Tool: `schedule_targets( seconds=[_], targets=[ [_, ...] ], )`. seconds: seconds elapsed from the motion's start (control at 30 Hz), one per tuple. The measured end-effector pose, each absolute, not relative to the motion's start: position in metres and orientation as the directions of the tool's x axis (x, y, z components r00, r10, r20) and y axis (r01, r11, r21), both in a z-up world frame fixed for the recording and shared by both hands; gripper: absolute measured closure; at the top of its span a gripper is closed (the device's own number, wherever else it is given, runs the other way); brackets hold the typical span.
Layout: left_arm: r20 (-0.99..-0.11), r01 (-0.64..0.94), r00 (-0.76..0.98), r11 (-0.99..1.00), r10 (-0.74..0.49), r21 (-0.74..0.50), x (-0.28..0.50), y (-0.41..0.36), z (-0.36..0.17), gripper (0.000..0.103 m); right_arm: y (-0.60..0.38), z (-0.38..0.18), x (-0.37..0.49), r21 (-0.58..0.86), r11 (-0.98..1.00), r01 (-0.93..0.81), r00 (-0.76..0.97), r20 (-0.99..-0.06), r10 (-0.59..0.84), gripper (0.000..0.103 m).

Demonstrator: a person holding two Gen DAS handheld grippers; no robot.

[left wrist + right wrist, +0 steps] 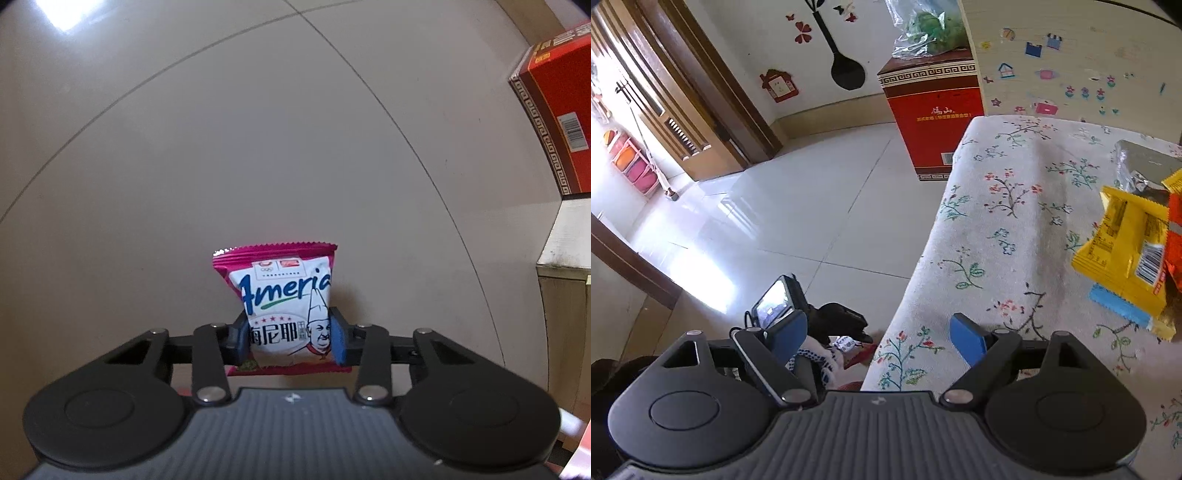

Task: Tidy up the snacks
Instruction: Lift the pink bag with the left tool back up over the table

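Snack packet (286, 306) sits pinched at its lower half between the left gripper (291, 341) fingers (339, 341), above the floor.

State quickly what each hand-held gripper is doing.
Left hand-held gripper: closed on the pink snack packet.
Right hand-held gripper: open, empty.

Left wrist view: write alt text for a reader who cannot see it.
The left hand-held gripper is shut on a pink and white snack packet, its blue pads pressing the packet's sides above a pale tiled floor. A red box shows at the right edge.
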State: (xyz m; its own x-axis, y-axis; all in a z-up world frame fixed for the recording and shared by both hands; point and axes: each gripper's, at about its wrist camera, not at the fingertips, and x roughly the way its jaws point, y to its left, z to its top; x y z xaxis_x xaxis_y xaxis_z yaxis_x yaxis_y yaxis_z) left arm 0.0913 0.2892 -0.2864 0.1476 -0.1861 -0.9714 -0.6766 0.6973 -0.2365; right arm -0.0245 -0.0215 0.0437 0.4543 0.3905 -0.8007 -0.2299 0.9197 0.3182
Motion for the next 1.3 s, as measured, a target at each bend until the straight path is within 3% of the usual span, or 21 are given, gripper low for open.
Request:
schedule_targets(
  seconds=[0.3, 0.67, 1.0, 1.3],
  targets=[
    [-0.946, -0.576, 0.259, 0.755, -0.194, -0.313, 0.097, 0.276, -0.231, 0.065, -0.047, 0.054, -0.04, 0.317, 0.94, -0.126, 0.497, -0.8, 0.336, 0.015],
    [-0.86, -0.302, 0.412, 0.845, -0.302, -0.441, 0.11, 0.222, -0.107, 0.065, -0.138, 0.104, -0.114, 0.235, 0.961, 0.148, 0.611, -0.785, 0.098, 0.014],
    [-0.808, -0.102, 0.467, 0.886, -0.359, -0.453, 0.096, 0.177, -0.015, 0.065, -0.222, 0.089, -0.154, 0.432, 0.716, 0.549, 0.597, -0.802, 0.026, 0.006],
    [-0.784, 0.095, 0.504, 0.926, -0.362, -0.366, 0.075, 0.131, 0.059, 0.065, -0.243, 0.079, -0.129, 0.527, 0.547, 0.65, 0.615, -0.788, 0.027, 0.003]
  ],
)
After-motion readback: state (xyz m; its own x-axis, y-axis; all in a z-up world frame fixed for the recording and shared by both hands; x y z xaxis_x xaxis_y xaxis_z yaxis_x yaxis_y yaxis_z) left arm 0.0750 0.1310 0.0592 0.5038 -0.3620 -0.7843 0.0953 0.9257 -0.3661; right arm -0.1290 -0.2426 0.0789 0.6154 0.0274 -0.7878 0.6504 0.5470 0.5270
